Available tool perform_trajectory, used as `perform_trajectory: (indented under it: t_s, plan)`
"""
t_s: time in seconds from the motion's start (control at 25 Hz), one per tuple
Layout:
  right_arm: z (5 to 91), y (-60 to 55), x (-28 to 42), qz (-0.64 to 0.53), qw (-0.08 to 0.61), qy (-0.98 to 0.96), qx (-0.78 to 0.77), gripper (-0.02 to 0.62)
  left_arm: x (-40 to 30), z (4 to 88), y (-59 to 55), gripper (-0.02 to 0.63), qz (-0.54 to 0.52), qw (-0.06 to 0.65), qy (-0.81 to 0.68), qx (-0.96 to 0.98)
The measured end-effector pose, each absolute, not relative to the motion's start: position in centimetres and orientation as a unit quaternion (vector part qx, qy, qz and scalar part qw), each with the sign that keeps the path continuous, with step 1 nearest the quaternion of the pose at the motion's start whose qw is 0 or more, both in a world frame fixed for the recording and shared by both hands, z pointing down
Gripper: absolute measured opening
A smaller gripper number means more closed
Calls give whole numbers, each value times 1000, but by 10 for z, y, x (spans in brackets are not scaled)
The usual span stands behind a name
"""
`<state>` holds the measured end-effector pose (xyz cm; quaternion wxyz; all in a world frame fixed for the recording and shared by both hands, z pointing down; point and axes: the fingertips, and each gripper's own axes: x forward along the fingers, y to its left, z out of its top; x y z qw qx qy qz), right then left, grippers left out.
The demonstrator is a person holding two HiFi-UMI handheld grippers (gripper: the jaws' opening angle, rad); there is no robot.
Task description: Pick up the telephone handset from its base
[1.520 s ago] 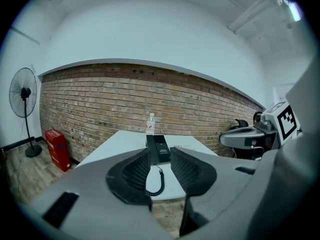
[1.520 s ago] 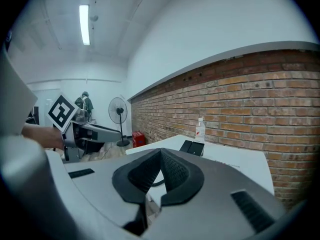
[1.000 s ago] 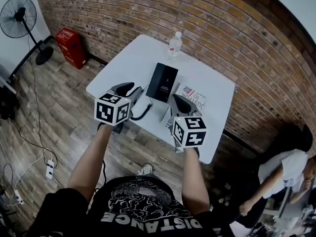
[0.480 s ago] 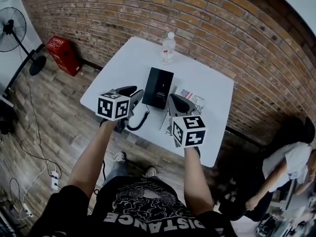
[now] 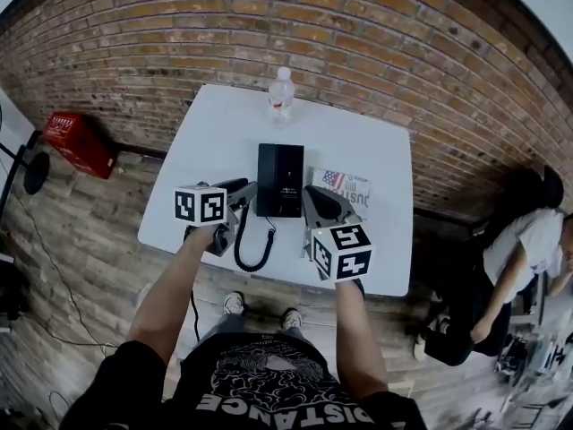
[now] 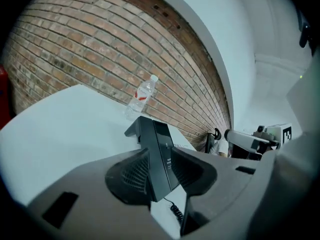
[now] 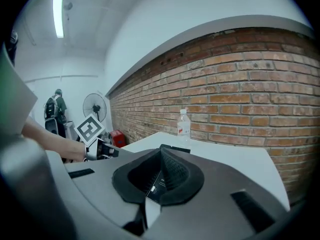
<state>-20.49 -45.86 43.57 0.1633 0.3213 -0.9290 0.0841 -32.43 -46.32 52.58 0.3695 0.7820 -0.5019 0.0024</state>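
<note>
Your left gripper (image 5: 240, 189) has just been opening; its jaws stand apart, framing the black telephone (image 5: 279, 179) at centre frame on the white table (image 5: 367, 150), likely to straddle the untouched handset (image 6: 150, 154). Your right gripper (image 5: 315, 202) hovers alongside, jaws together, empty.

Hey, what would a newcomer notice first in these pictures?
A black telephone lies in the middle of a white table set against a brick wall. From the near edge the left tongs, open, and the right tongs, beside a flag-printed booklet, point at it. A water bottle stands at the far edge.
</note>
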Motion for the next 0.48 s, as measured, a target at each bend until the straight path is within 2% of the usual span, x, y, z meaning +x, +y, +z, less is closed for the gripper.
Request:
perform_trajectory:
  t_s: [0.48]
  plan:
    - [458,-462,-213,100,193,-889,404,-2,-333,570,-497,115,-7,440,-407,801]
